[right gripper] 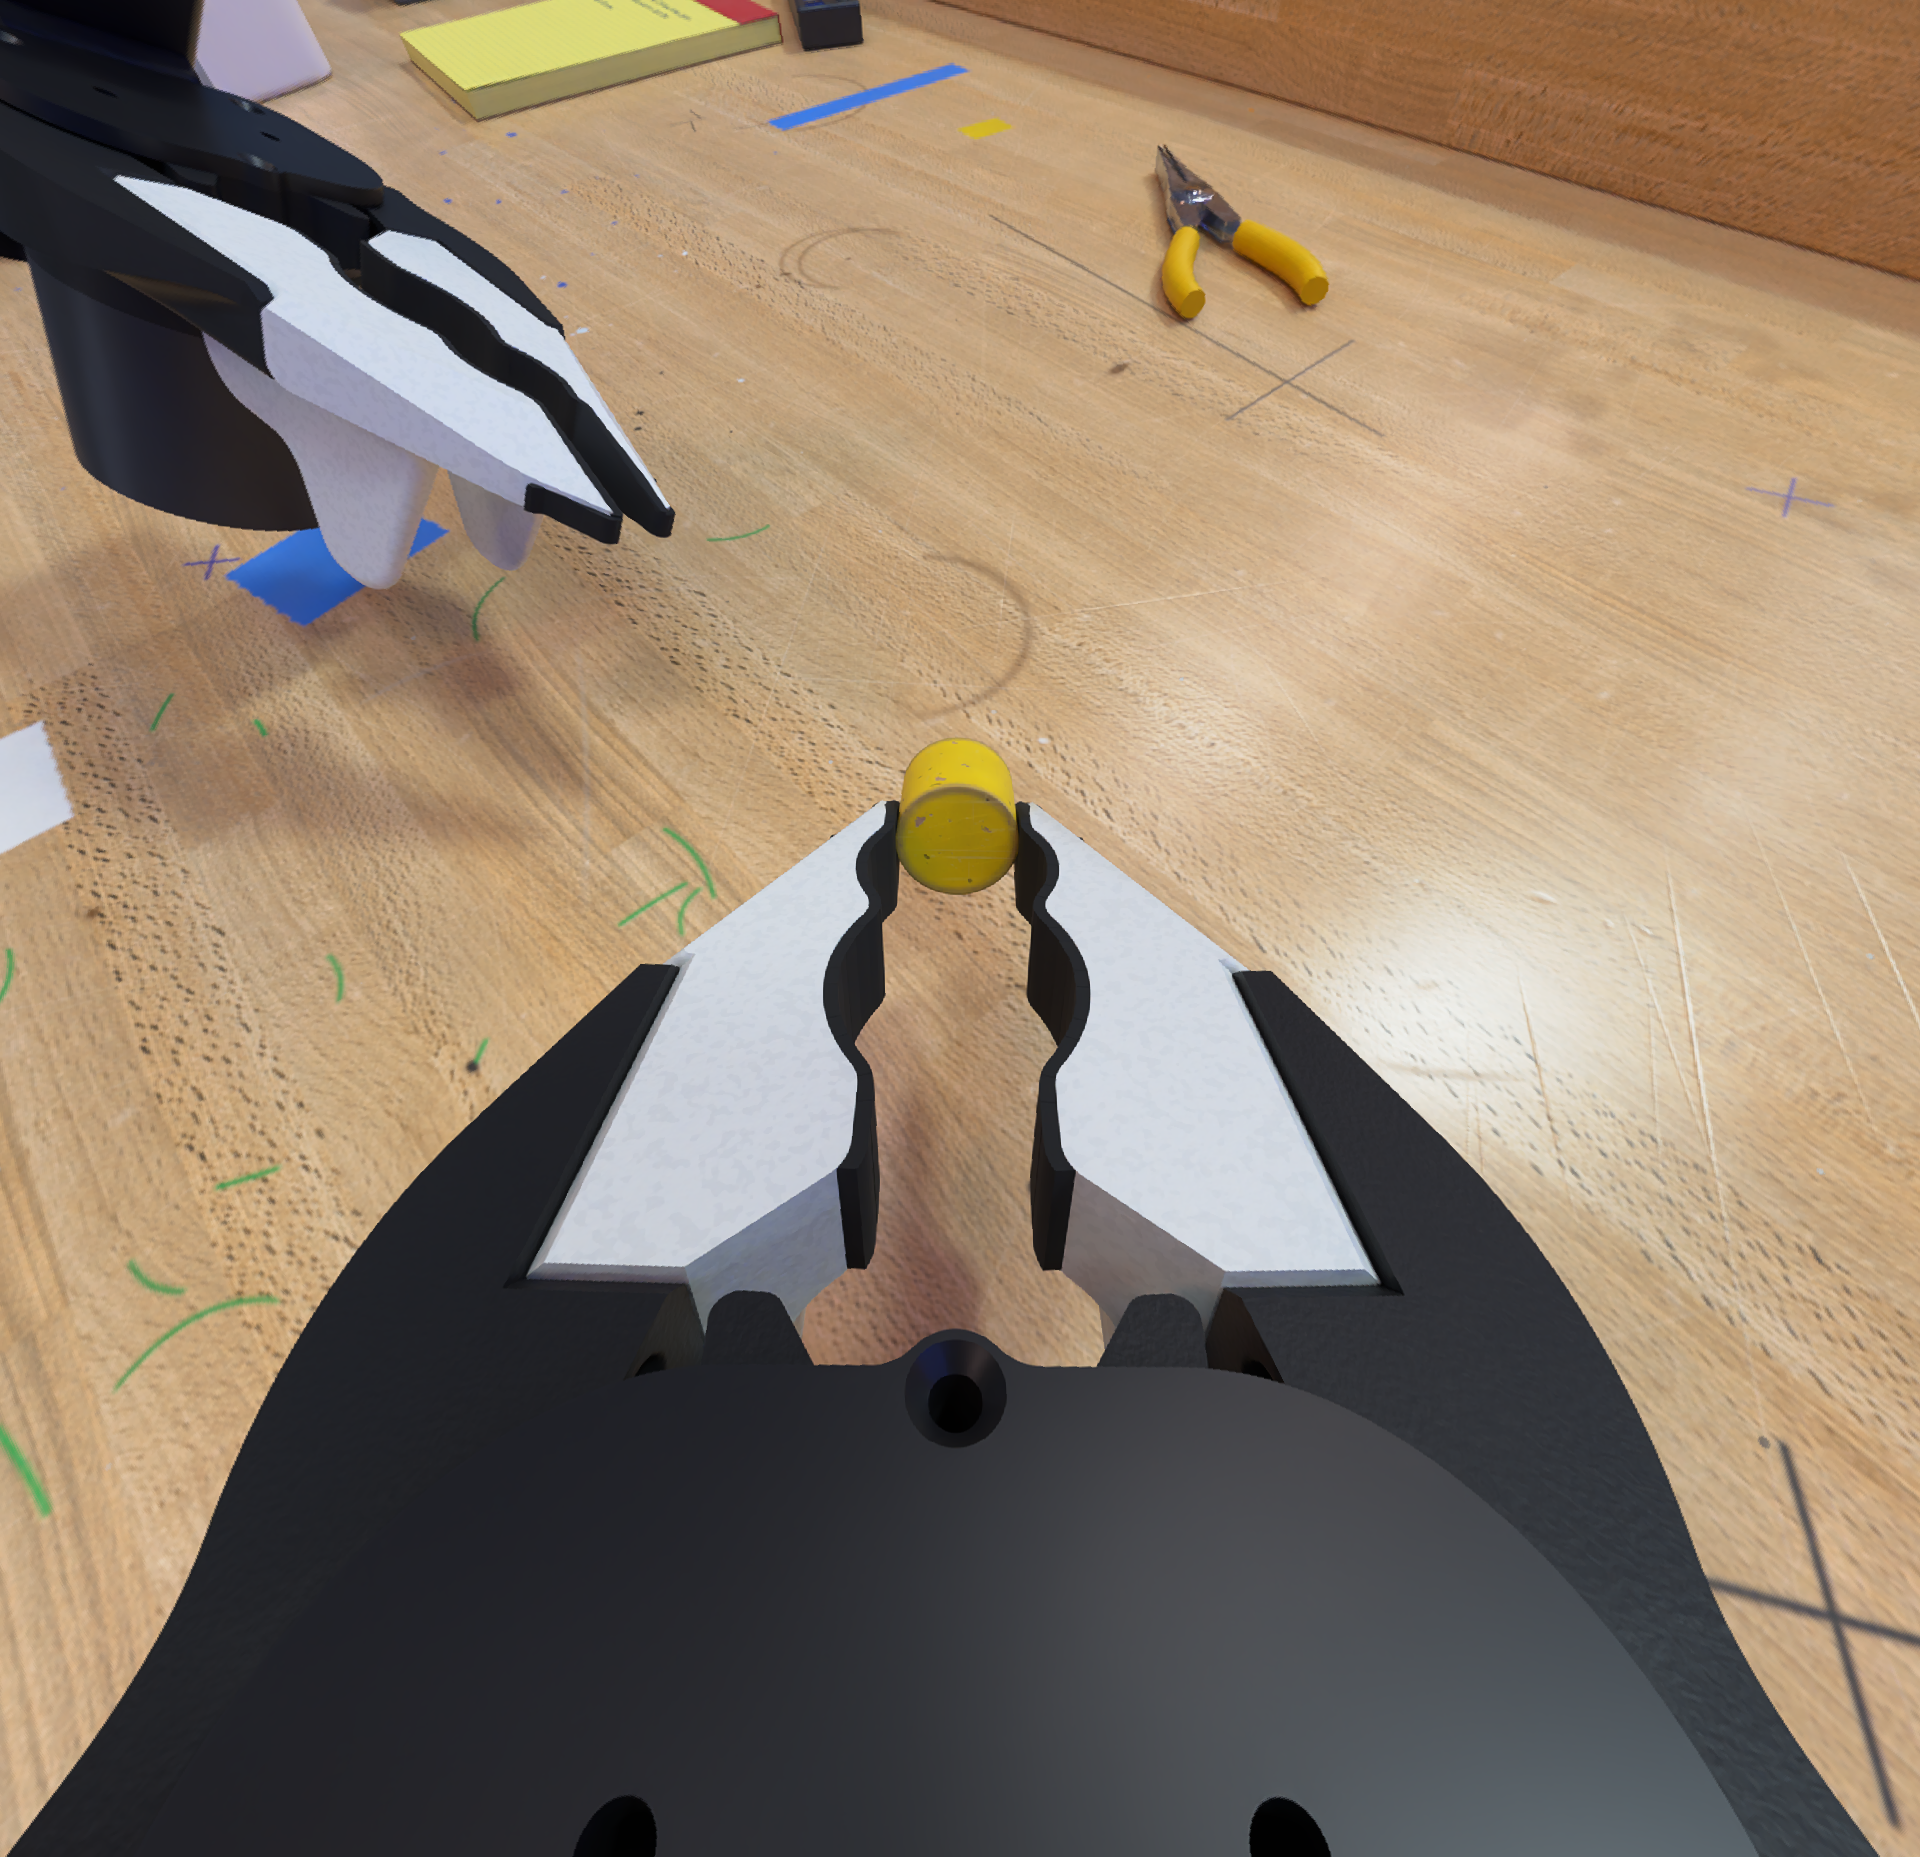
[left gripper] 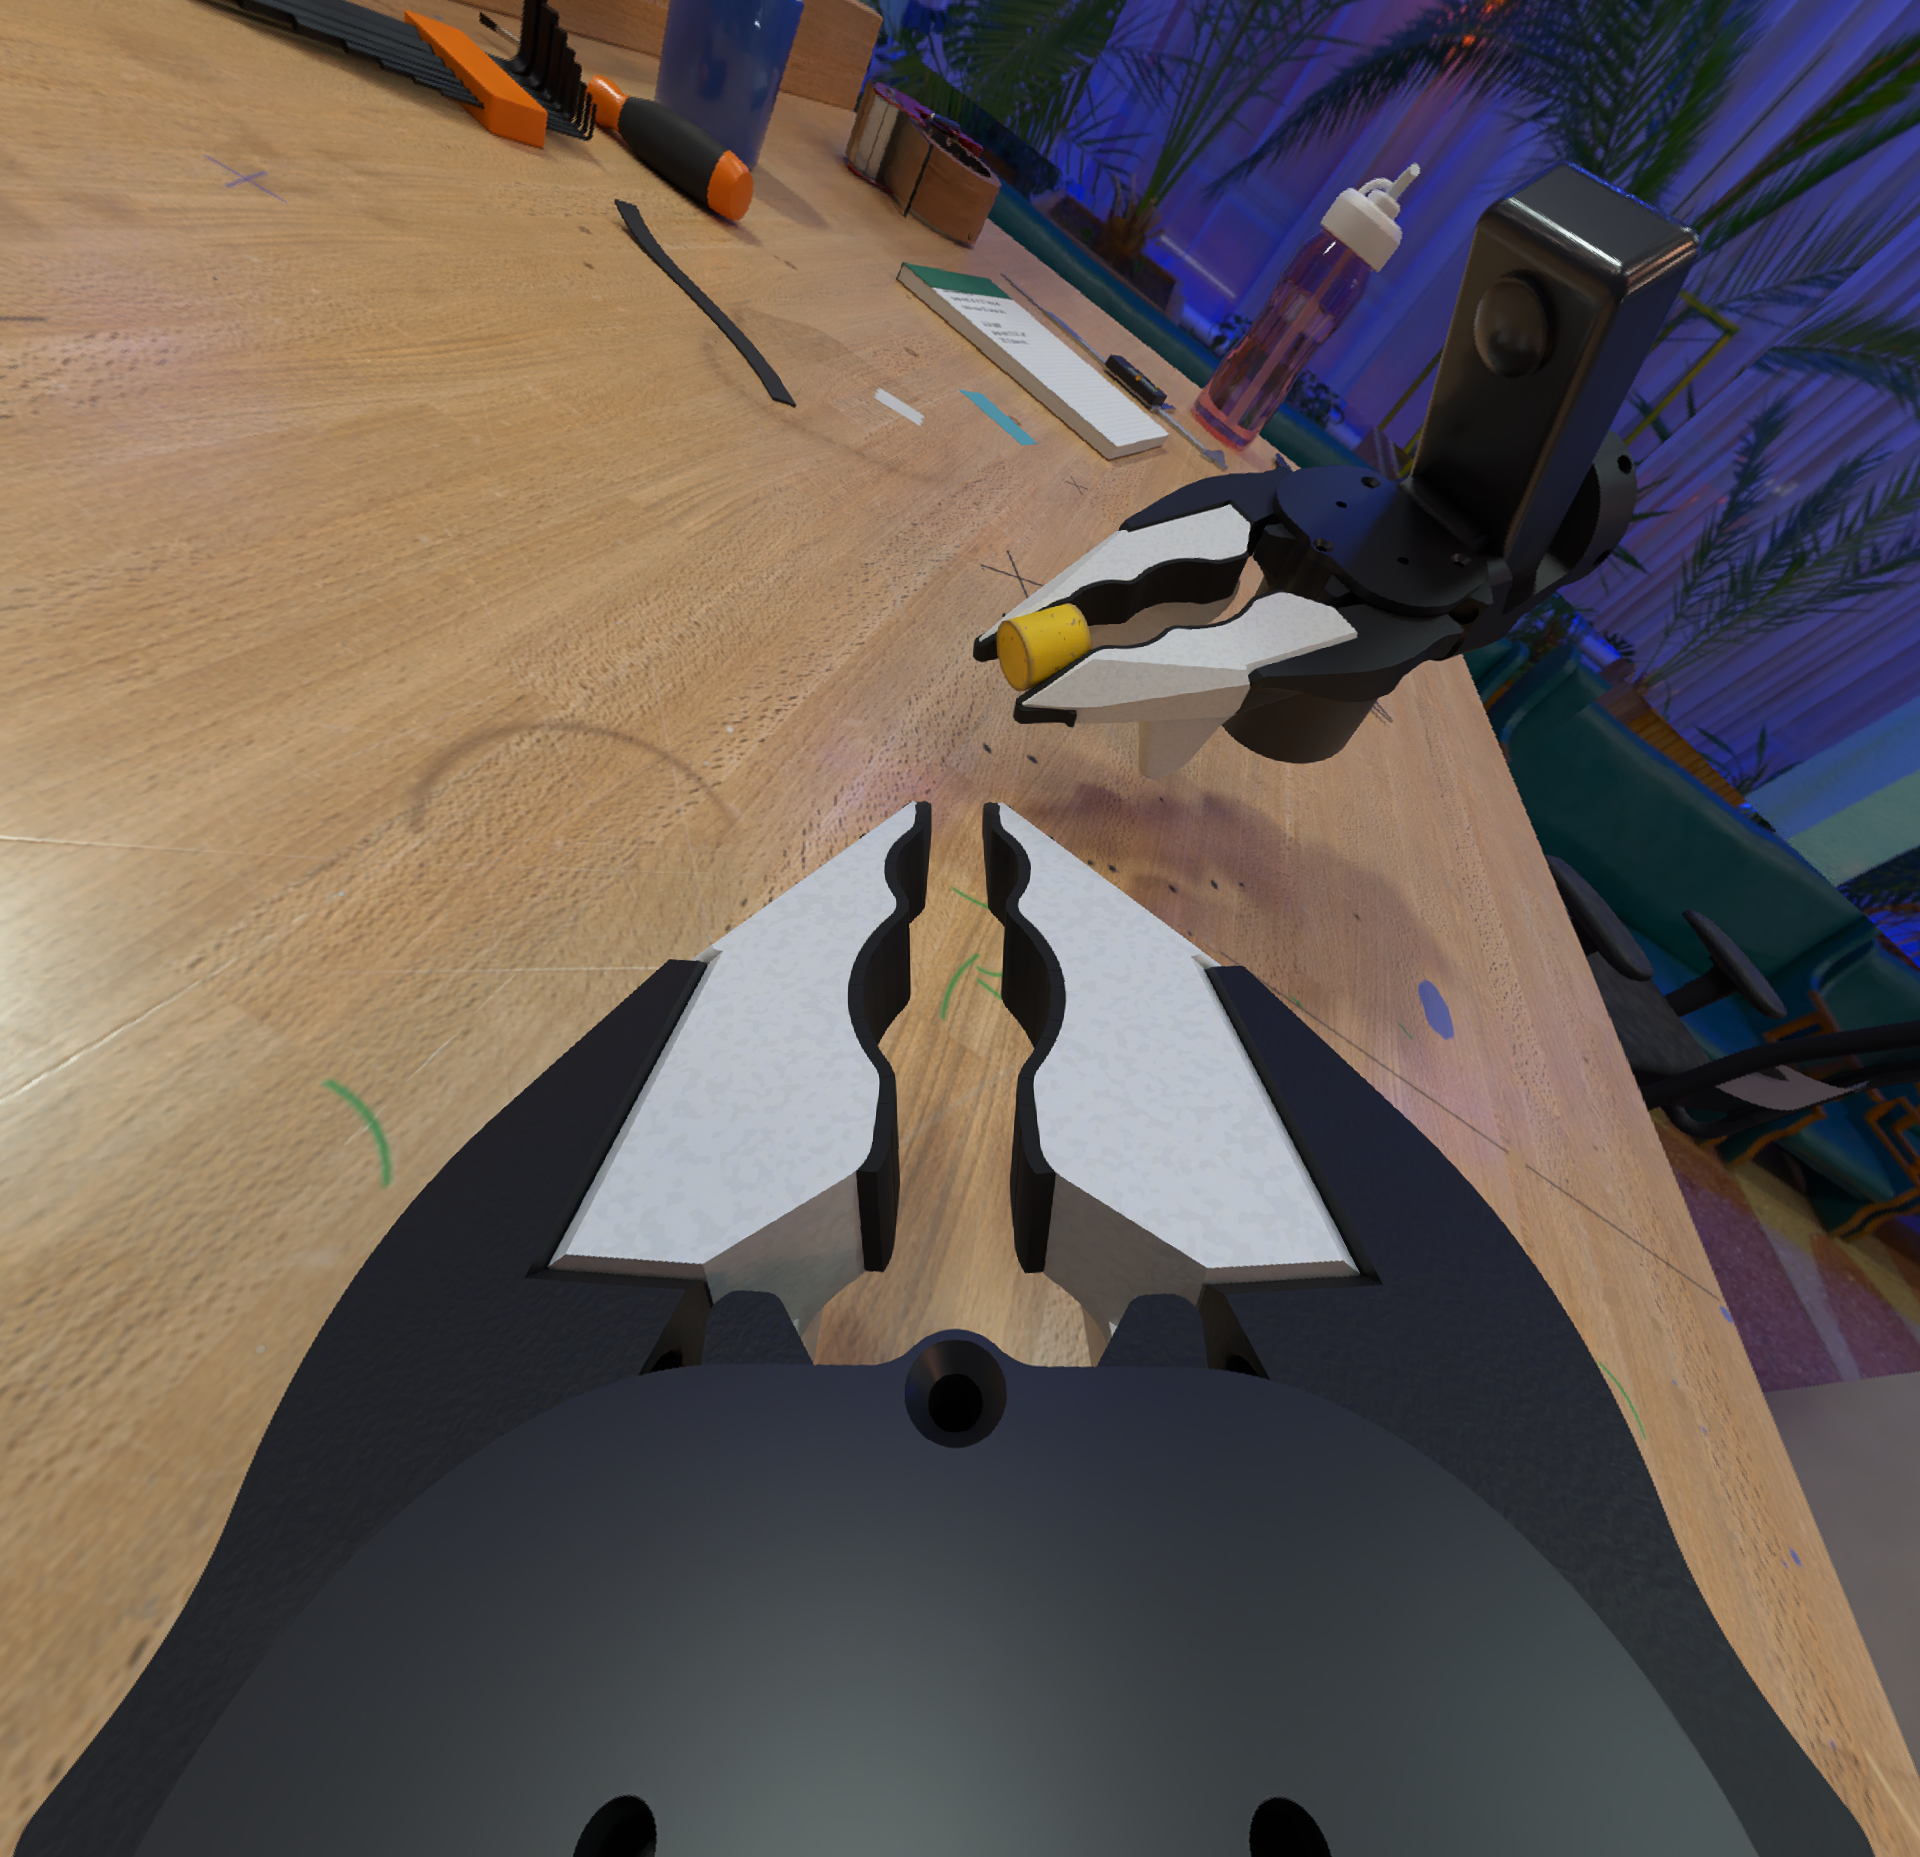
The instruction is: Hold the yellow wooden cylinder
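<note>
The yellow wooden cylinder (right gripper: 956, 836) lies on its side between my right gripper's fingertips, held a little above the wooden bench. My right gripper (right gripper: 956, 815) is shut on it, its pads pressing both curved sides. In the left wrist view the cylinder (left gripper: 1042, 646) shows at the tips of the right gripper (left gripper: 1006, 677), off to the upper right. My left gripper (left gripper: 956, 815) is empty, with its jaws nearly together and only a narrow gap. It hovers over the bench and also shows in the right wrist view (right gripper: 634, 524), at the left and apart from the cylinder.
On the bench (left gripper: 416, 560) are a screwdriver (left gripper: 675, 150), a blue mug (left gripper: 732, 41), a white notepad (left gripper: 1029, 358), a bottle (left gripper: 1288, 332) and a black strip (left gripper: 707, 301). Its edge runs along the right. A yellow notepad (right gripper: 592, 41), pliers (right gripper: 1226, 238) and a wooden back wall (right gripper: 1455, 62) lie ahead.
</note>
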Robot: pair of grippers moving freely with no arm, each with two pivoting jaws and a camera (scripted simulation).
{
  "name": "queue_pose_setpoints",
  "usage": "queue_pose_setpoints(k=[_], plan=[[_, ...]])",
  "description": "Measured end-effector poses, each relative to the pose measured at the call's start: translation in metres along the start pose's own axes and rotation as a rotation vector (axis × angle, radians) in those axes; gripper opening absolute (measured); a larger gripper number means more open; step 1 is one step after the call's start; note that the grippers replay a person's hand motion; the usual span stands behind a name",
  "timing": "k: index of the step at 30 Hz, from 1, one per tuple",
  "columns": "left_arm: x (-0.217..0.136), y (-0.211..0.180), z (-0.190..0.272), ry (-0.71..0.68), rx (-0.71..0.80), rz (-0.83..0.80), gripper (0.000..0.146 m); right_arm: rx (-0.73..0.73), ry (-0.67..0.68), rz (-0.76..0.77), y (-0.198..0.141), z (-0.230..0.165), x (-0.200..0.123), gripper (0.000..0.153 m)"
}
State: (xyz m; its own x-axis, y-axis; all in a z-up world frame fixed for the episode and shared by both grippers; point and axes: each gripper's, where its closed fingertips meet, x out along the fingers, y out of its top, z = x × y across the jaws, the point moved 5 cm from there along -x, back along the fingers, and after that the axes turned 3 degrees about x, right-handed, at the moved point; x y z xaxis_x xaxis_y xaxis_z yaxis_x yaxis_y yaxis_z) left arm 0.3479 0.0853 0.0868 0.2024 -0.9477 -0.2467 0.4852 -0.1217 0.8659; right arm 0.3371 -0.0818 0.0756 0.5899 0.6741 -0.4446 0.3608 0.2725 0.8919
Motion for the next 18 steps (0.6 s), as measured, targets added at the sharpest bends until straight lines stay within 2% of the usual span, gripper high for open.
queue_pose_setpoints(k=[18], plan=[[0.0051,-0.0052,0.0018,-0.01,-0.024,-0.033,0.025,0.016,0.006,-0.001,-0.0005,0.0006,-0.0008,0.021]])
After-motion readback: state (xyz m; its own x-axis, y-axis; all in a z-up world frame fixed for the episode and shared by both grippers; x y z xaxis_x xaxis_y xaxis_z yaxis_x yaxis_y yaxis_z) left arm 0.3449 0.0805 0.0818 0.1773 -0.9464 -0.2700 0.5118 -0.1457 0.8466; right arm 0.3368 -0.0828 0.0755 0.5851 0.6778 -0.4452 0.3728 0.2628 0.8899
